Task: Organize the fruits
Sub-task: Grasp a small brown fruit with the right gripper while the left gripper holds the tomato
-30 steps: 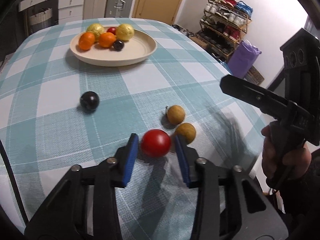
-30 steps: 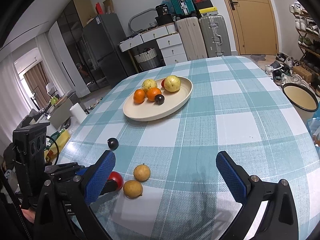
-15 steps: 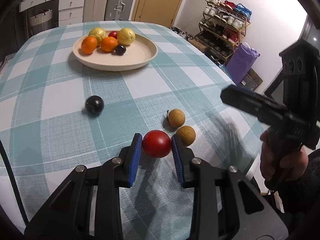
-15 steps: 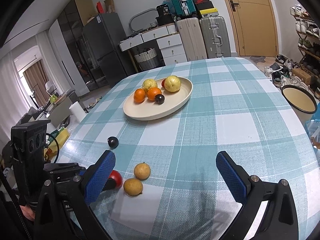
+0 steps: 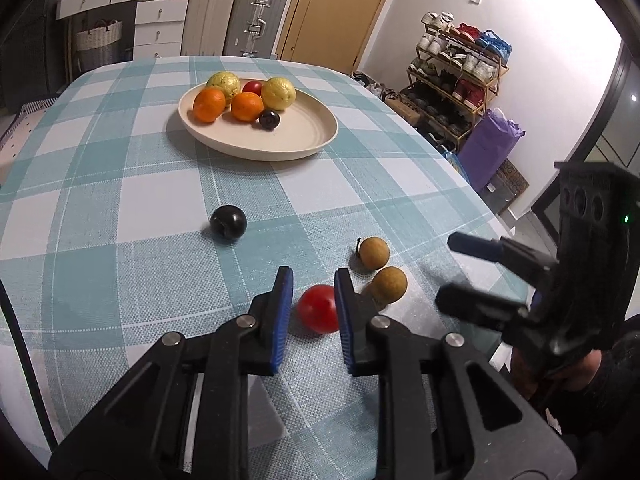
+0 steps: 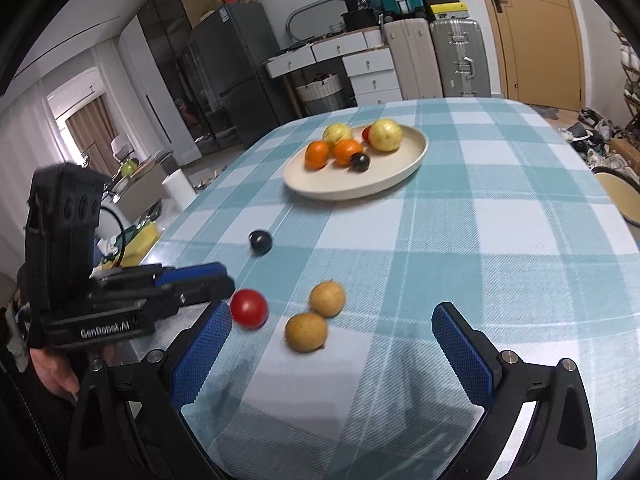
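A red fruit [image 5: 318, 307] lies on the checked tablecloth, below and just ahead of my left gripper [image 5: 309, 312], whose jaws stand narrowly apart above it; the right pad overlaps it in view. It also shows in the right wrist view [image 6: 249, 307], free on the cloth. Two brown round fruits [image 5: 374, 252] [image 5: 387, 280] lie just right of it. A black fruit [image 5: 228, 222] lies further left. A cream plate [image 5: 304, 136] at the far side holds oranges, yellow fruits, a red one and a dark one. My right gripper [image 6: 332, 344] is wide open and empty above the near table.
The table's right edge [image 5: 480, 204] drops toward a shoe rack [image 5: 460, 68] and a purple bag [image 5: 490, 152]. Suitcases and drawers stand behind the table. A round stool [image 6: 618, 192] sits beyond the edge in the right wrist view.
My left gripper has risen and pulled back; the red fruit now sits lower between the pads, resting on the cloth. My right gripper has moved in toward the brown fruits, staying open.
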